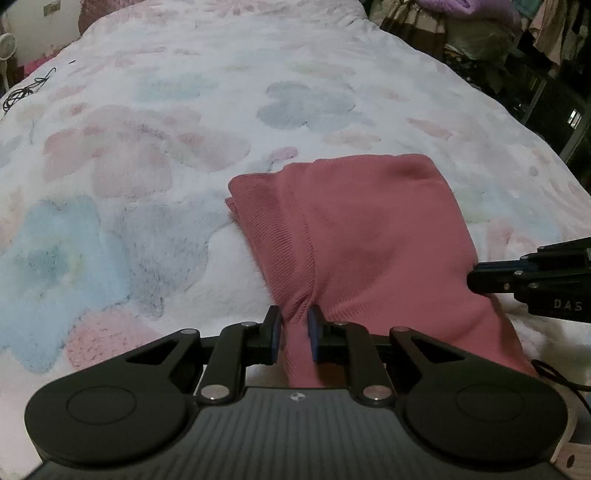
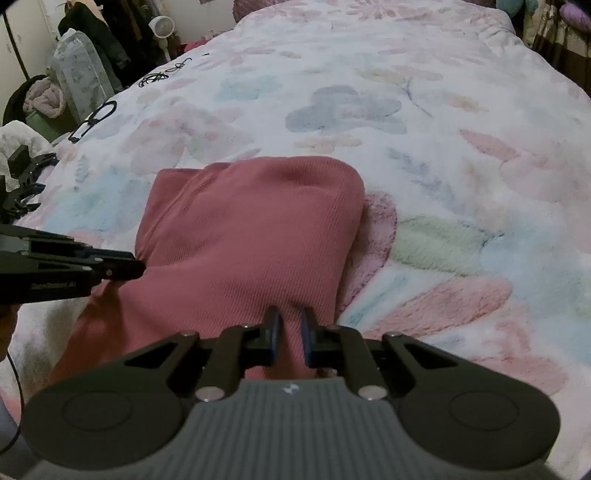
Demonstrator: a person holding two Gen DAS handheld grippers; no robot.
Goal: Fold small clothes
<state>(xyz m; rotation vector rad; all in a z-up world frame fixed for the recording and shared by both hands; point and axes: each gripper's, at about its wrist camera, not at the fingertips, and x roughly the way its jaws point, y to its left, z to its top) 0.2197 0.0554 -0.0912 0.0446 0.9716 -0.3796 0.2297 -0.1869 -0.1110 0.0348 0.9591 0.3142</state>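
A pink ribbed garment (image 1: 369, 236) lies on the floral fleece blanket, its far end doubled over and its near edge lifted. My left gripper (image 1: 294, 314) is shut on the garment's near left edge, with cloth bunched between its blue pads. My right gripper (image 2: 290, 315) is shut on the garment's (image 2: 251, 229) near right edge. Each gripper shows in the other's view: the right one at the right side of the left wrist view (image 1: 476, 275), the left one at the left side of the right wrist view (image 2: 136, 266).
The floral blanket (image 1: 184, 129) covers the whole bed. Black cables (image 2: 155, 77) lie near its far left edge. A fan (image 2: 162, 27), bags and hanging clothes stand beyond the left side of the bed, and stacked clothes (image 1: 480, 33) beyond the right.
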